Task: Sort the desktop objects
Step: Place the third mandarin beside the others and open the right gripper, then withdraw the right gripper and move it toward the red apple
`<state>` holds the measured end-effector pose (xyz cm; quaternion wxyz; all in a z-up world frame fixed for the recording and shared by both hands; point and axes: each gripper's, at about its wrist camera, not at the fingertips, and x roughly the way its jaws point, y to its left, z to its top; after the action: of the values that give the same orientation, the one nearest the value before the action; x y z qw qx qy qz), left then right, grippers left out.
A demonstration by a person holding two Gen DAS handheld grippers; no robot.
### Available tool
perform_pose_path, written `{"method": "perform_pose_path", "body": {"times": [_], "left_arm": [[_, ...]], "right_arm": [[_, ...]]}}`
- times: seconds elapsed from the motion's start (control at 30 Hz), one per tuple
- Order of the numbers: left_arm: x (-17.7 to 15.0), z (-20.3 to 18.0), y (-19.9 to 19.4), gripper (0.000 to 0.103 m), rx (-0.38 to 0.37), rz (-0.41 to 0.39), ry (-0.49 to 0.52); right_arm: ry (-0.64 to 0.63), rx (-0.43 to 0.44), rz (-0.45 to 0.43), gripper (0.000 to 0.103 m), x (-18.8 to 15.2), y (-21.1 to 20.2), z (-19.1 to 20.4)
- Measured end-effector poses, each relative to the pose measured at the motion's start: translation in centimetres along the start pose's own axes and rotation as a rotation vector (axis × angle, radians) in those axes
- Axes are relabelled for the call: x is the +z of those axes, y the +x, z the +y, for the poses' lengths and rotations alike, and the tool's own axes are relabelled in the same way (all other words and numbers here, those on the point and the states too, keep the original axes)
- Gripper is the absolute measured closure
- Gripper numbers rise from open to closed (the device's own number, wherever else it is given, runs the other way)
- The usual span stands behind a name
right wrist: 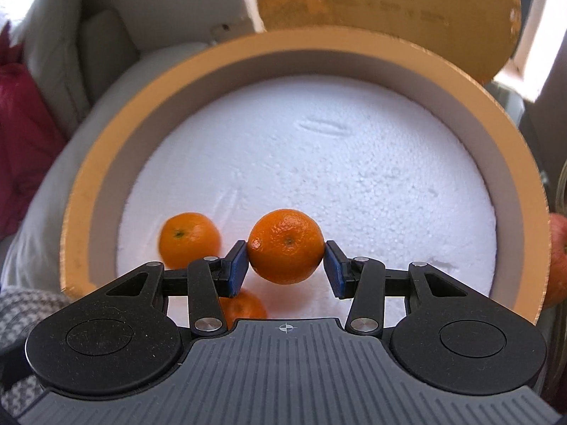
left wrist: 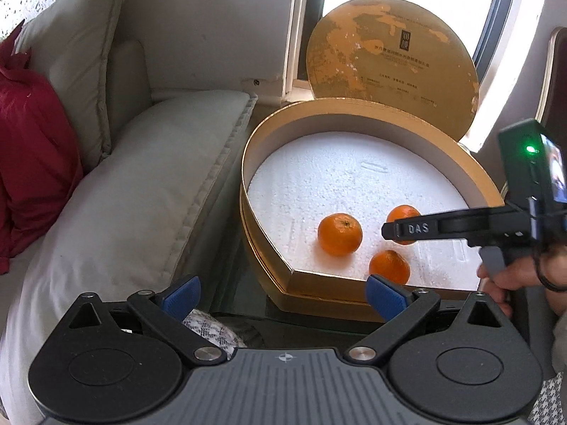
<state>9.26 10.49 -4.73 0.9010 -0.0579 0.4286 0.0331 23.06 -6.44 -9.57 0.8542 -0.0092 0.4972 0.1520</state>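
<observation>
Pinching a tangerine (right wrist: pixel 285 246) between its blue pads, the right gripper (right wrist: pixel 285 264) hangs inside the gold box (right wrist: pixel 81 191); two tangerines already lie beside and beneath it. The left gripper (left wrist: pixel 283 292) waits spread, empty. More fruit possibly remains outside, rightward.

Left gripper (left wrist: pixel 283 292) low at 6 o'clock, blue pads (left wrist: pixel 180 292) spread wide, nothing between. Right gripper (right wrist: pixel 285 265) clamped on tangerine (right wrist: pixel 285 247); hand (left wrist: pixel 510 276) grips handle at 3 o'clock.
</observation>
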Motion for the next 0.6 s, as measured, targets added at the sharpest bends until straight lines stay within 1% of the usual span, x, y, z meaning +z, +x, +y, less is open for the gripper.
{"method": "perform_pose_path", "body": {"times": [0.1,0.13,0.17,0.2,0.23,0.27,0.33,0.43,0.53,0.6], "left_arm": [[-0.1,0.1,0.4,0.004,-0.002,0.009,0.001],[-0.1,0.1,0.4,0.004,-0.001,0.01,0.003],[-0.2,0.0,0.4,0.004,0.001,0.011,0.005],[-0.2,0.0,0.2,0.004,0.003,0.01,0.008],[-0.2,-0.1,0.1,0.004,0.004,0.009,0.011],[-0.3,-0.2,-0.1,0.004,0.004,0.008,0.014],[-0.3,-0.5,-0.6,0.004,0.005,0.003,0.02],[-0.6,-1.2,-1.6,0.004,0.002,-0.005,0.03],[-1.1,-2.0,-2.6,0.004,-0.004,-0.009,0.043],[-1.5,-2.8,-3.2,0.004,-0.013,-0.009,0.059]], "right_arm": [[0.01,0.004,0.024,0.054,-0.1,0.9,-0.3],[0.008,0.012,0.032,0.051,-0.3,1.1,-0.4],[0.007,0.022,0.035,0.049,-0.3,1.2,-0.4],[0.008,0.024,0.029,0.048,-0.3,1.1,-0.5],[0.01,0.02,0.018,0.043,-0.3,0.8,-0.5],[0.014,0.018,0.006,0.042,-0.3,0.3,-0.5],[0.024,0.022,-0.018,0.041,-0.2,-0.9,-0.8],[0.034,0.033,-0.059,0.037,-0.5,-3.5,-1.3],[0.048,0.036,-0.098,0.032,-1.6,-6.6,-2.3],[0.068,0.043,-0.124,0.03,-2.8,-8.8,-3.2]]}}
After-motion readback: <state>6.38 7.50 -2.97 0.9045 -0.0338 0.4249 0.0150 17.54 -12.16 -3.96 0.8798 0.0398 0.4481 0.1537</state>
